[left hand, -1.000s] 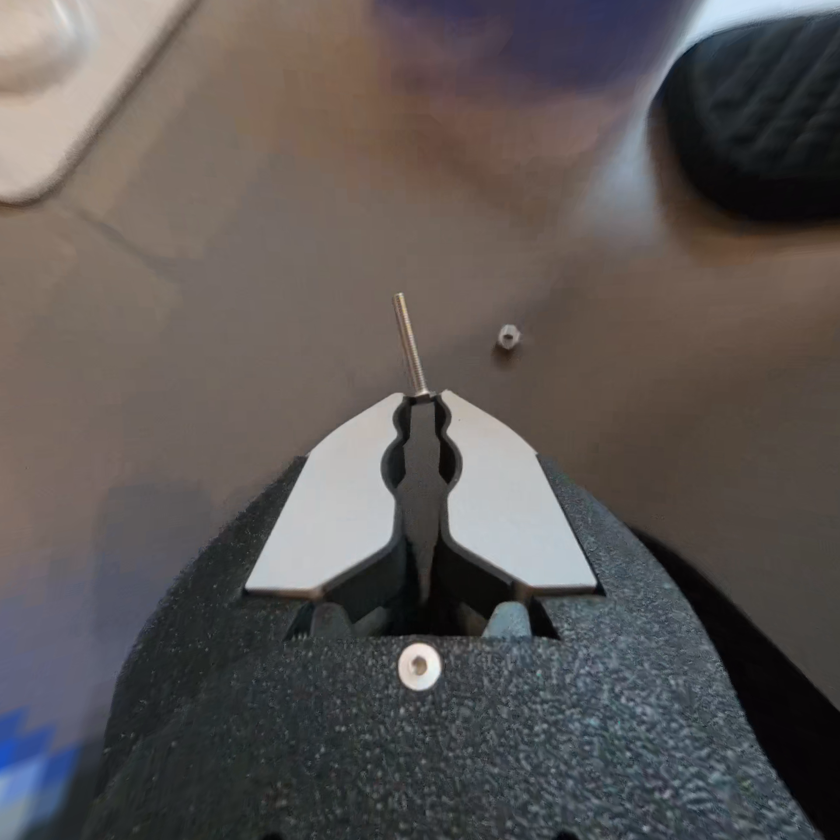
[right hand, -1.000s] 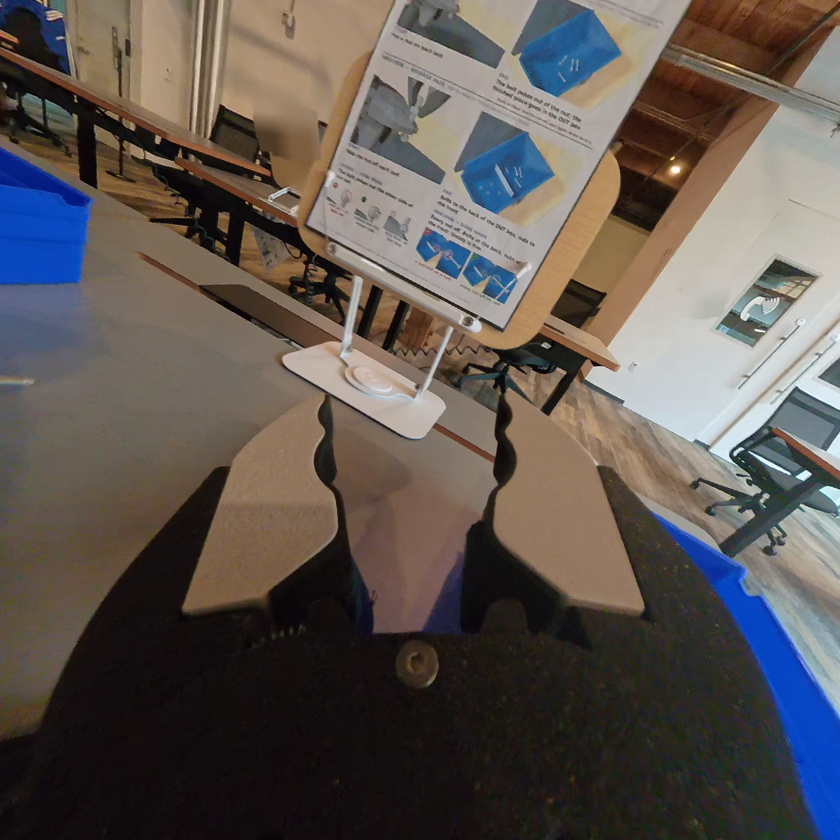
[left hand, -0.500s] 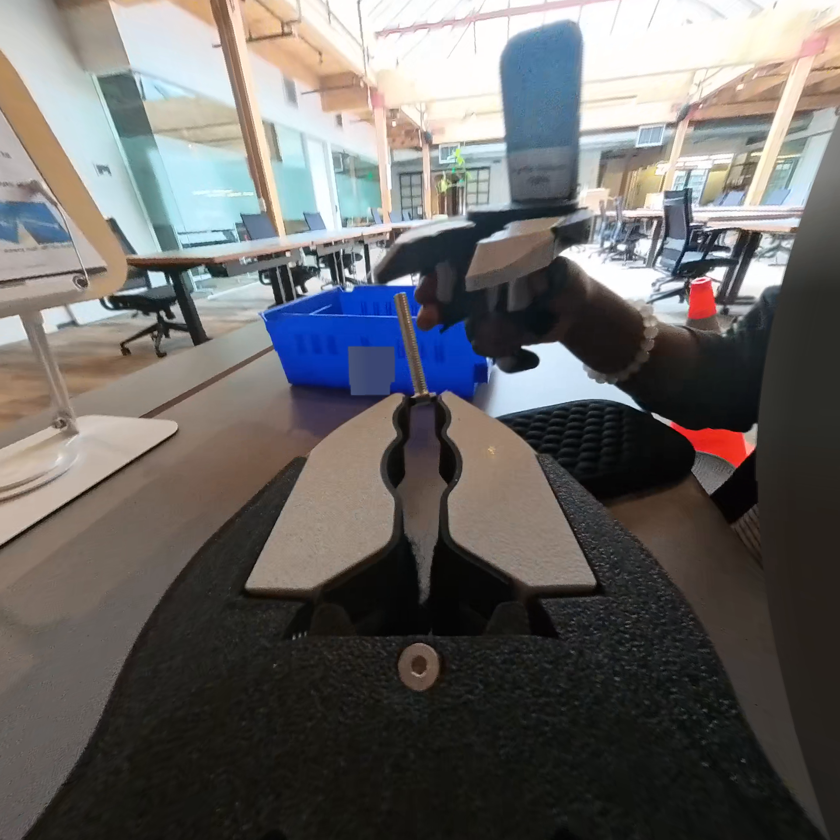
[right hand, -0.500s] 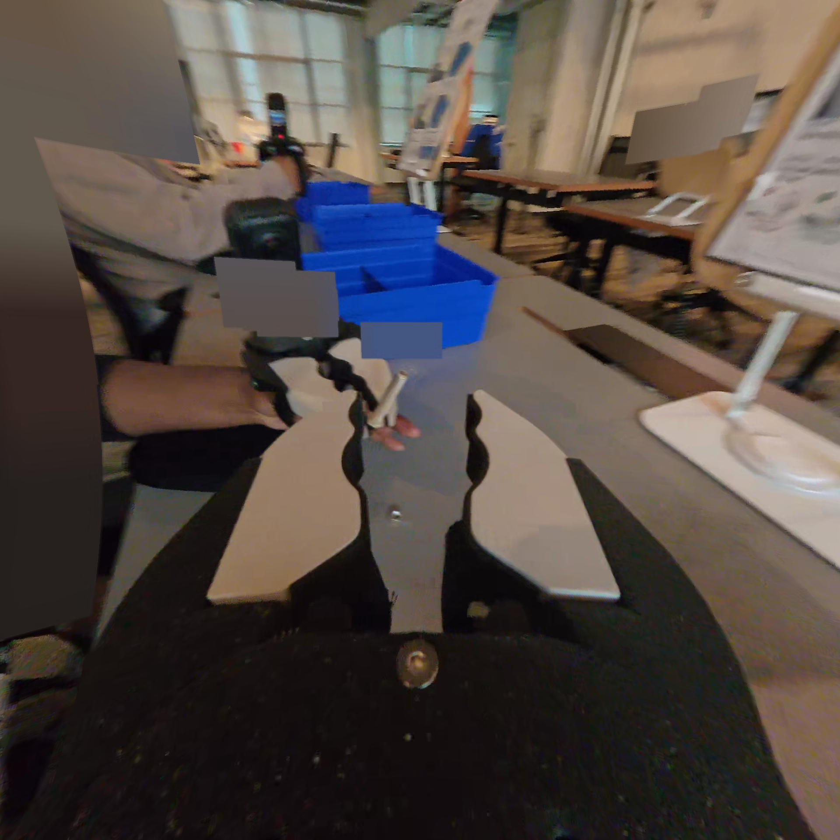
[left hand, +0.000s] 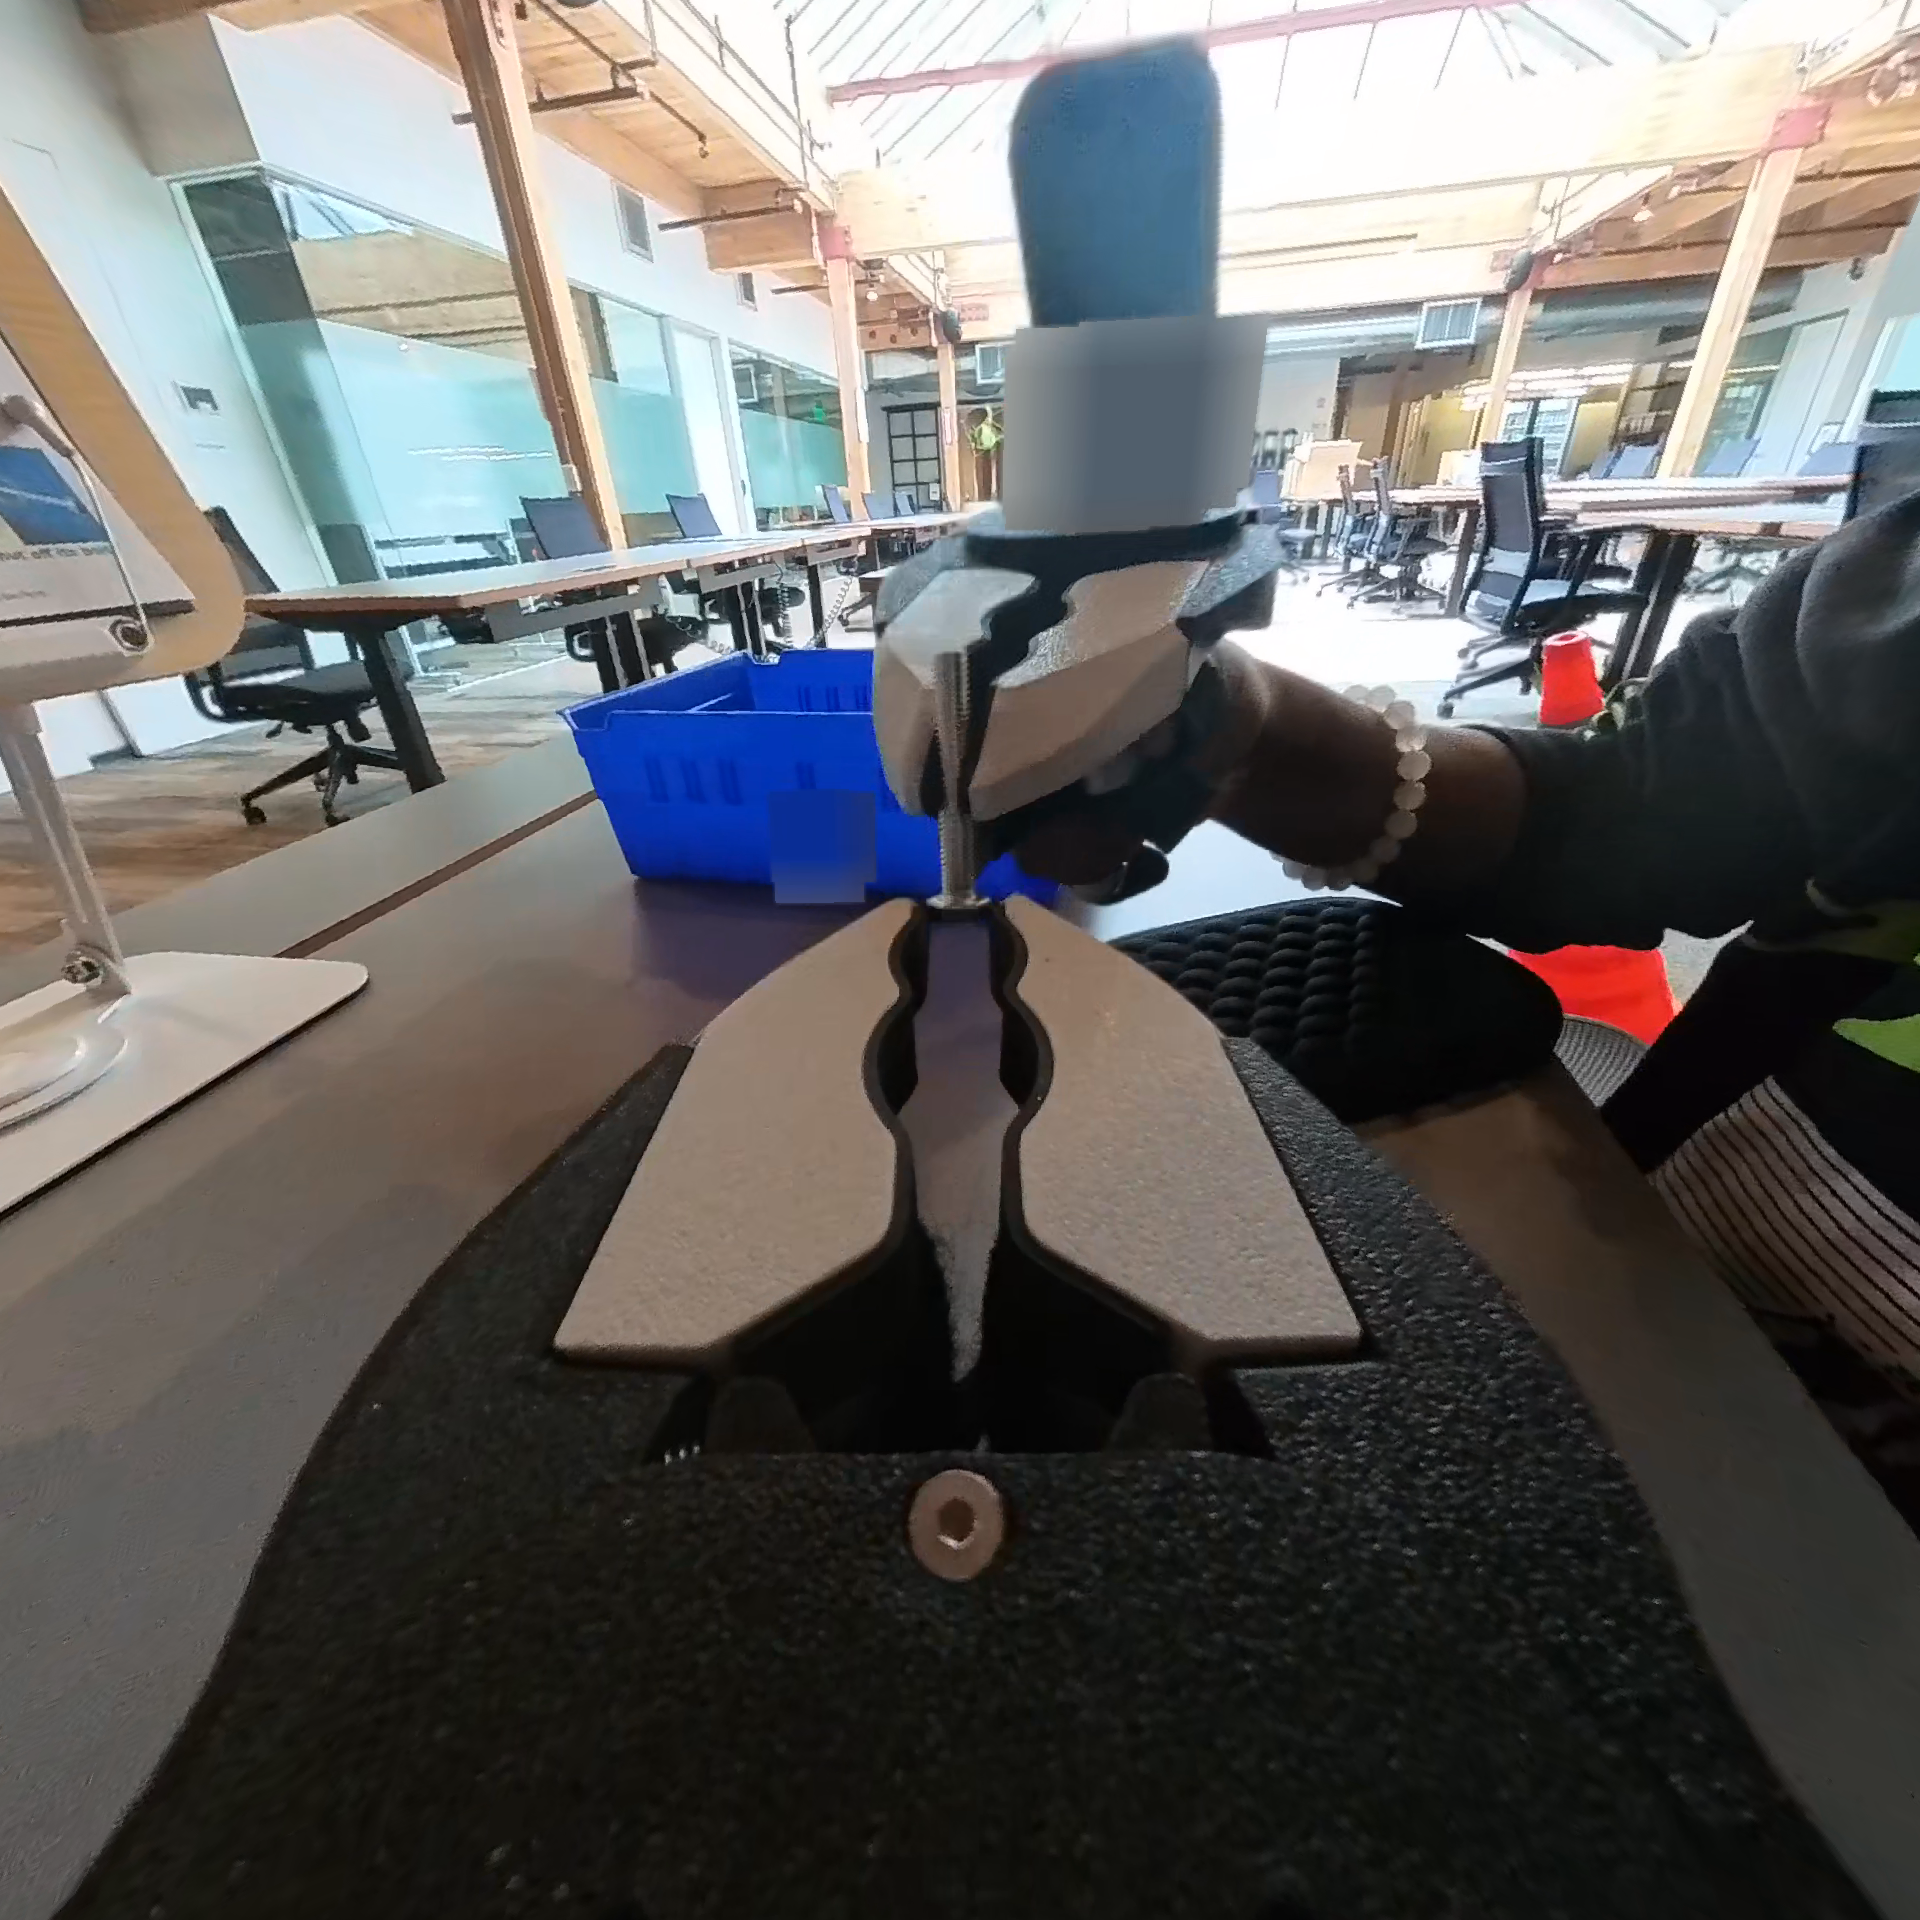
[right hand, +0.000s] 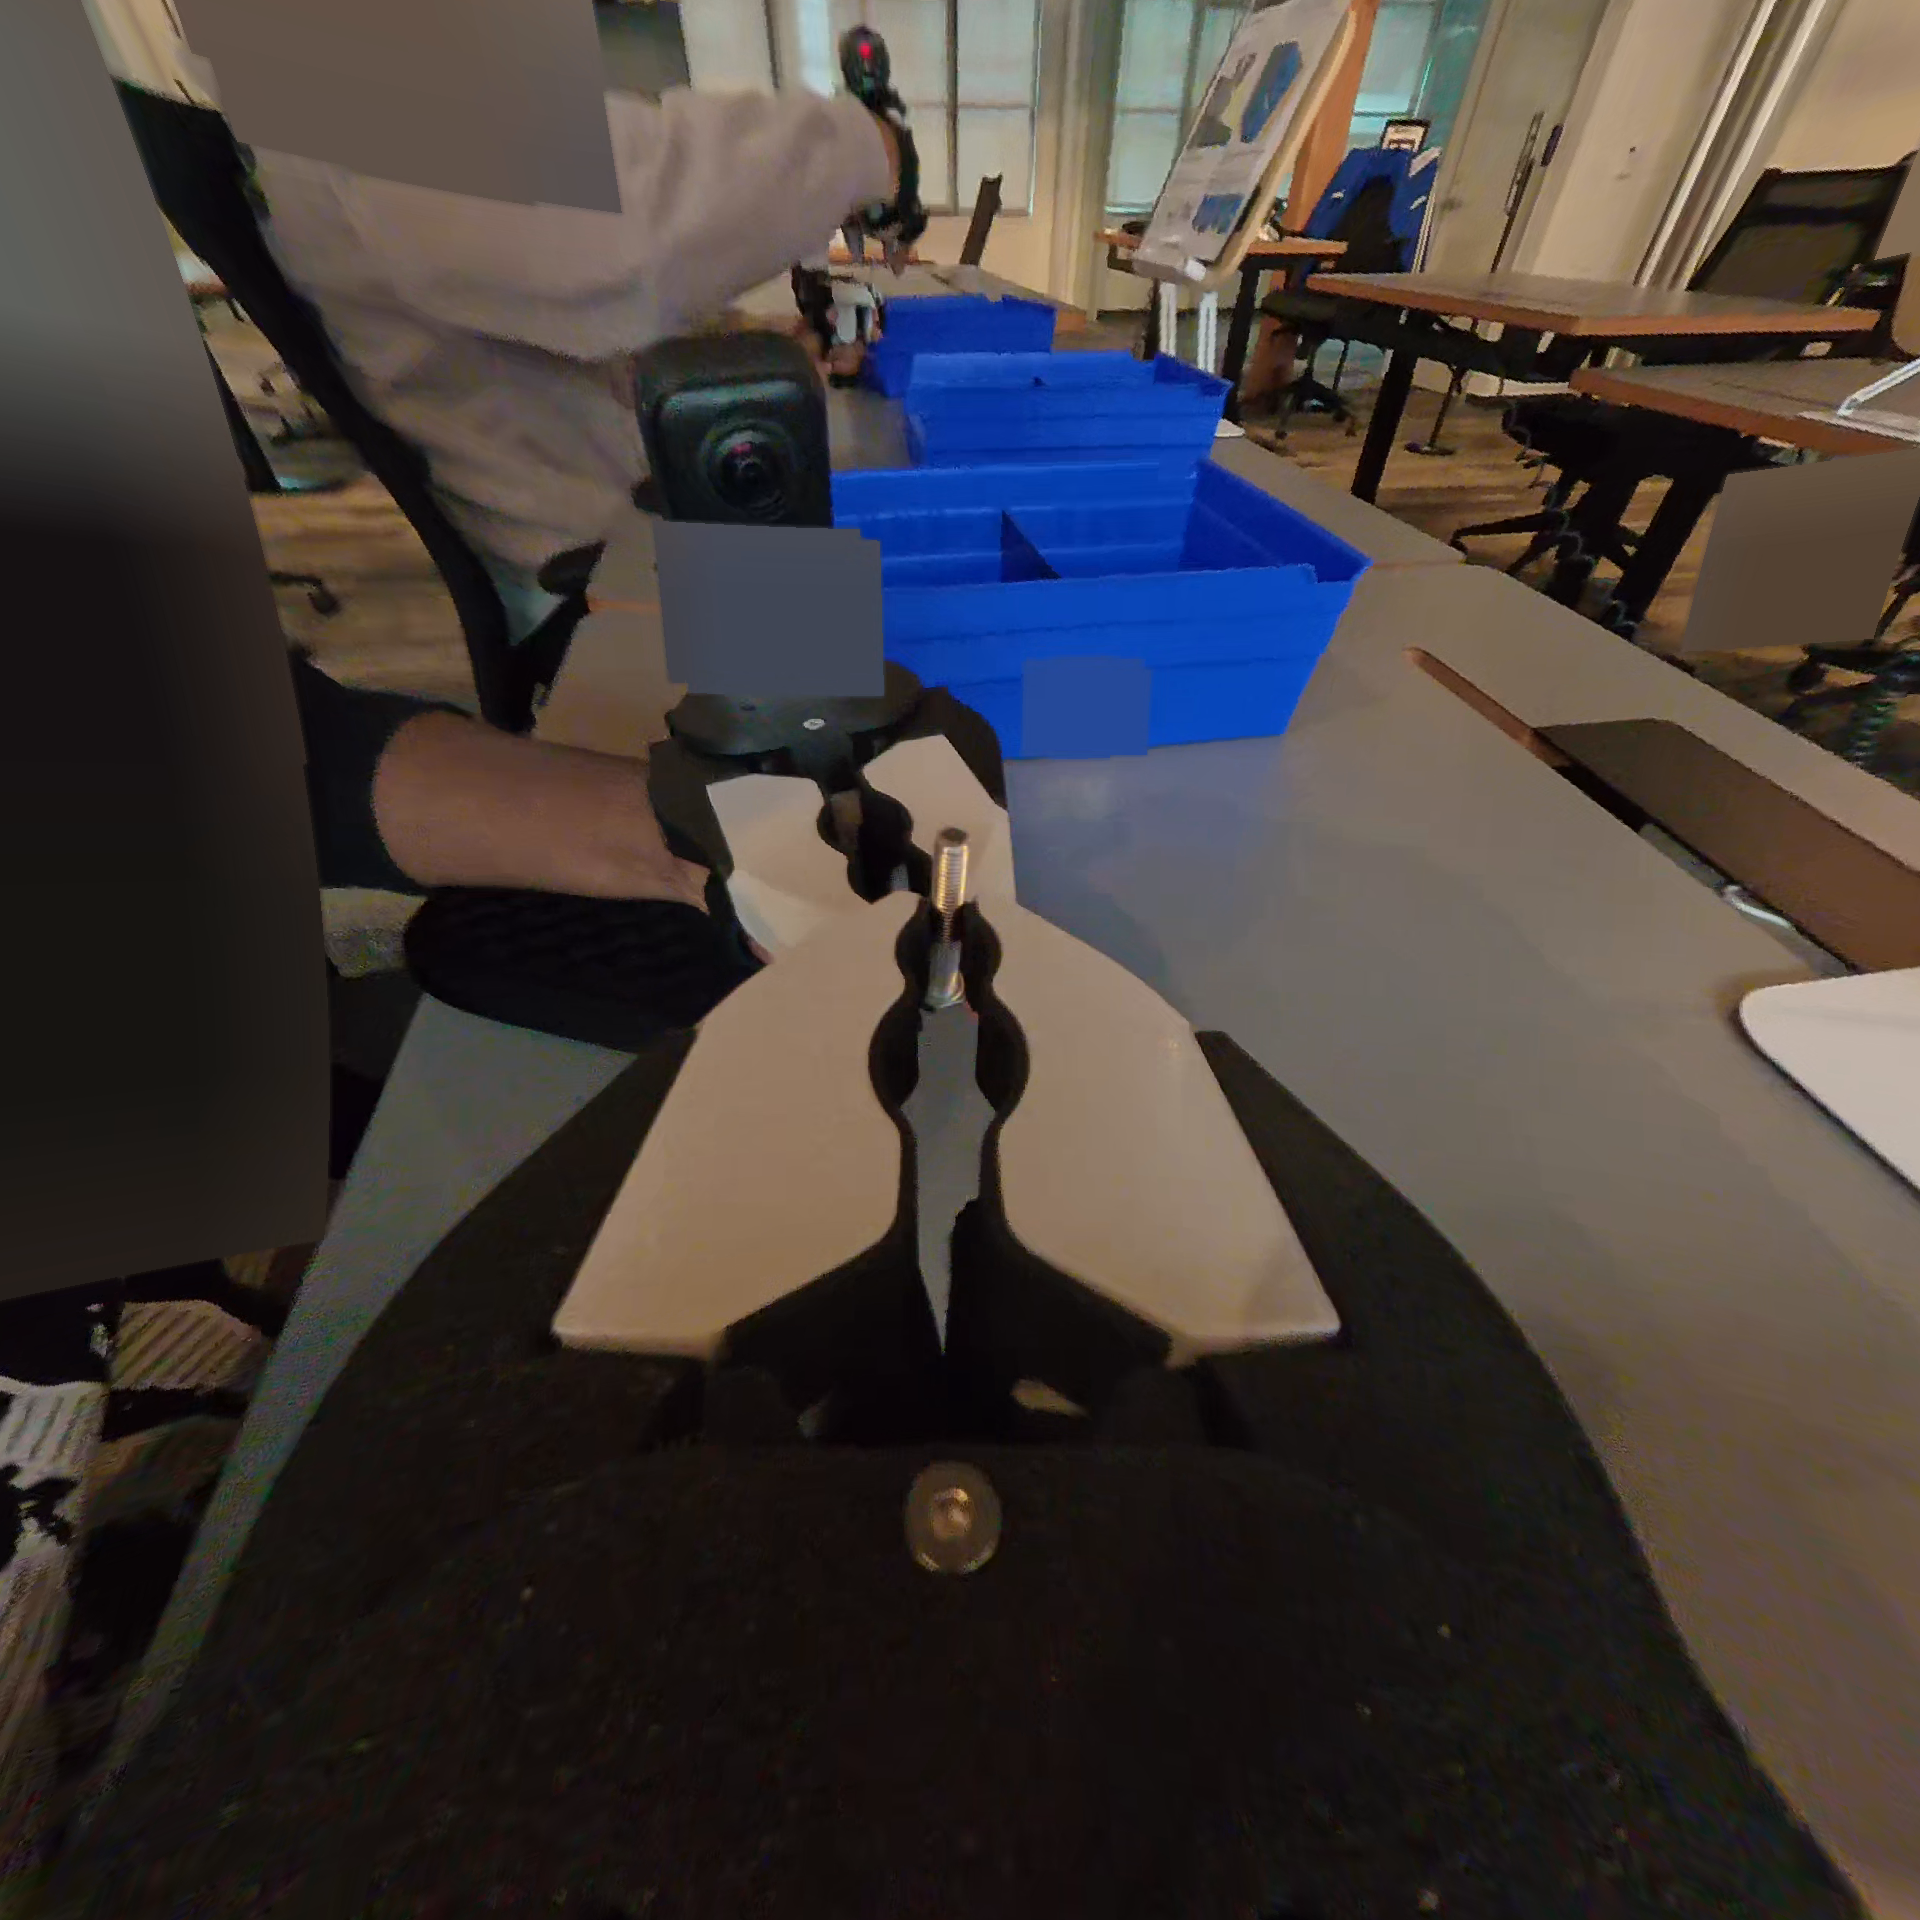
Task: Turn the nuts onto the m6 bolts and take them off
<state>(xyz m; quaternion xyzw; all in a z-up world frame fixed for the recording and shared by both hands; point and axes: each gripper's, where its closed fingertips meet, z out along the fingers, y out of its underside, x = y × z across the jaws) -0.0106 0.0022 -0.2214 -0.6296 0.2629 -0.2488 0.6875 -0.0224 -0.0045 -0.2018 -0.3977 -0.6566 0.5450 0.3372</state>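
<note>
Right jaws, wide 1 second back and facing a sign stand, have swung round and closed narrow on the bolt (right hand: 948, 914); the shank sits in their notch with both fingers (right hand: 831, 1039) against it. Left gripper (left hand: 961, 906) was alone on the bolt over the surface then, with a loose nut beside it; now both grippers hold the 1 bolt, lifted clear of the surface (left hand: 416, 1039). Likely a handover or regrip before a nut goes on; no nut shows in either view.

Left jaws: narrow, tips pinching the bolt head, shank standing up from them.

Beyond the bolt, from the left view: right gripper (left hand: 961, 727) coming from above, hand (left hand: 1299, 769) behind it. Behind that, a blue bin (left hand: 727, 769) on the surface.
</note>
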